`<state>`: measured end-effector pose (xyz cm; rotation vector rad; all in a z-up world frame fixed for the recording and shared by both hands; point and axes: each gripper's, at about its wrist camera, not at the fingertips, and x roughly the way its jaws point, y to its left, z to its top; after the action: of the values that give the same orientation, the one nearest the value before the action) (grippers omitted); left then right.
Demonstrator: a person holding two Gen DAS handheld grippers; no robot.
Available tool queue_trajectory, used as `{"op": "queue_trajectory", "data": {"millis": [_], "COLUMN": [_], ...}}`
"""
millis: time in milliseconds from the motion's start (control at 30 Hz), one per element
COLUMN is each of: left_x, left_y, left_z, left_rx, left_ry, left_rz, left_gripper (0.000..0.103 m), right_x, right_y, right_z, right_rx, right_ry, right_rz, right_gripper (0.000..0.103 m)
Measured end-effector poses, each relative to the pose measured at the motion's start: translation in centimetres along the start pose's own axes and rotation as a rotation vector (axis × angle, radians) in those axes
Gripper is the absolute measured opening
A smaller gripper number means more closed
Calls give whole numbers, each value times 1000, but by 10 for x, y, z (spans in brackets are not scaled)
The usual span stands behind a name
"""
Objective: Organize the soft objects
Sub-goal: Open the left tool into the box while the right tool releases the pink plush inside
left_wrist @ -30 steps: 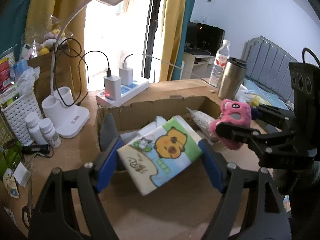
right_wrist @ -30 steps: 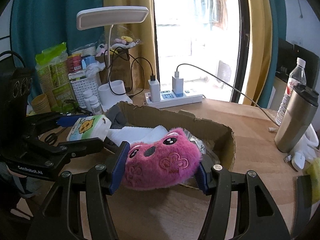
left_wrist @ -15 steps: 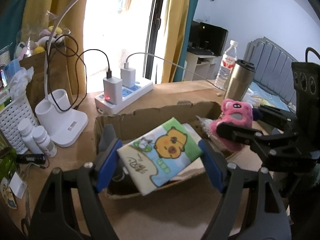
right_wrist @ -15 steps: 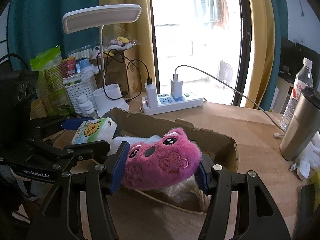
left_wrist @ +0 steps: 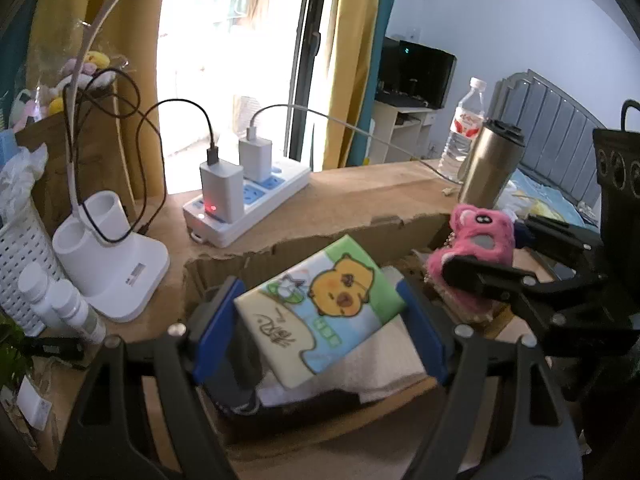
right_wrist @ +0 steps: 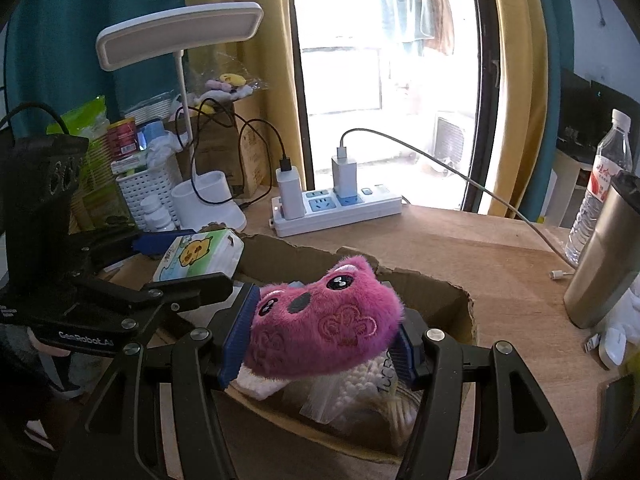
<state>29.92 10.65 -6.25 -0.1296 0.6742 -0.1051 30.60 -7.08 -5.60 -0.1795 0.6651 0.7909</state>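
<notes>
Here, both grippers hover over the cardboard box (left_wrist: 304, 246) — left gripper (left_wrist: 320, 320) clamping the tissue pack (left_wrist: 320, 308), right gripper (right_wrist: 320, 336) the pink plush (right_wrist: 324, 324).

The cardboard box (left_wrist: 304, 248) is open at the top, but white towels (left_wrist: 384, 364) and a clear bag of cotton swabs (right_wrist: 360, 384) already crowd its floor, and the left gripper (left_wrist: 320, 332) with its tissue pack (left_wrist: 320, 312) and the right gripper (right_wrist: 324, 340) with its pink plush (right_wrist: 324, 328) hang side by side above it, near each other. Behind the torn back wall stand a power strip (left_wrist: 256, 208) with chargers and trailing cables, a desk lamp base (left_wrist: 116, 264) and pill bottles (left_wrist: 60, 304). To the right a steel tumbler (right_wrist: 604, 256) and water bottle (right_wrist: 600, 188) stand; the bare wooden tabletop (right_wrist: 500, 256) between them and the box seems passable.
</notes>
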Motion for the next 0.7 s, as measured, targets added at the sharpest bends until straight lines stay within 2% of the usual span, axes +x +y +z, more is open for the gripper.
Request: {"op": "queue_trajectory", "data": {"millis": [300, 333, 467, 700], "left_x": [10, 10, 2, -19], "left_y": [8, 9, 9, 15], "left_z": [4, 3, 2, 1], "left_rx": [-31, -35, -28, -54], "left_ry": [7, 7, -14, -57], "left_rz": [-10, -7, 6, 17], "left_gripper": [80, 81, 96, 97], "right_x": [8, 8, 11, 14], "right_y": [-4, -3, 0, 8], "right_z": [0, 1, 3, 3], "right_rx": [10, 11, 9, -6], "right_ry": [13, 13, 14, 21], "right_rz": [-13, -15, -12, 7], "right_gripper": [62, 62, 63, 62]}}
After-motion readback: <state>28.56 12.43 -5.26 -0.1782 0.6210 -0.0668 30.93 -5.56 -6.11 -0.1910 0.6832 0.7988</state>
